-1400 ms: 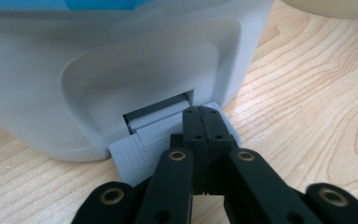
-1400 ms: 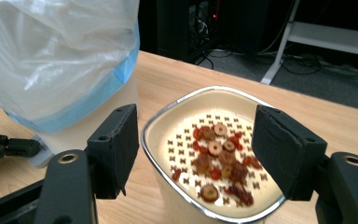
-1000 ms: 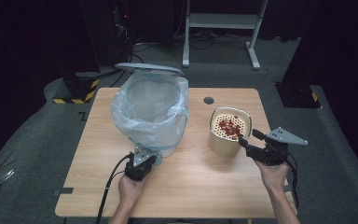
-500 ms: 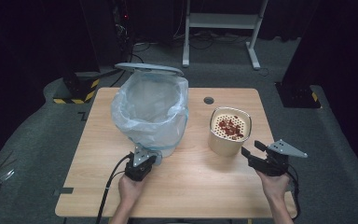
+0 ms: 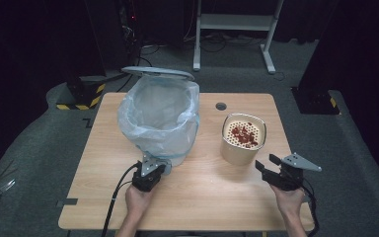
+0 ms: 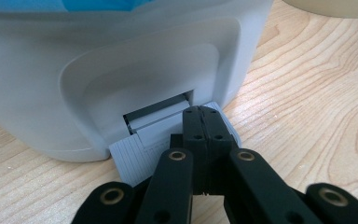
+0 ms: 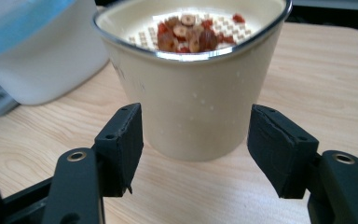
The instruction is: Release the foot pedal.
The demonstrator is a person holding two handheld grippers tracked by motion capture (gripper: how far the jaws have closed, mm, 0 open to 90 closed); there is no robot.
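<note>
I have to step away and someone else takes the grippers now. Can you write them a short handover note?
Left gripper: jaws shut, pressing the grey pedal at the foot of the white bin; its lid stands open, and a clear bag lines it.
Right gripper: jaws open, holding nothing, low at the table, facing the cream cup just ahead of them.
Done: bin opened. The cup stands upright right of the bin, with red and brown bits on its perforated insert.
Left, probably: grip the cup, tip the bits into the bin, set it back, release the pedal.
</note>
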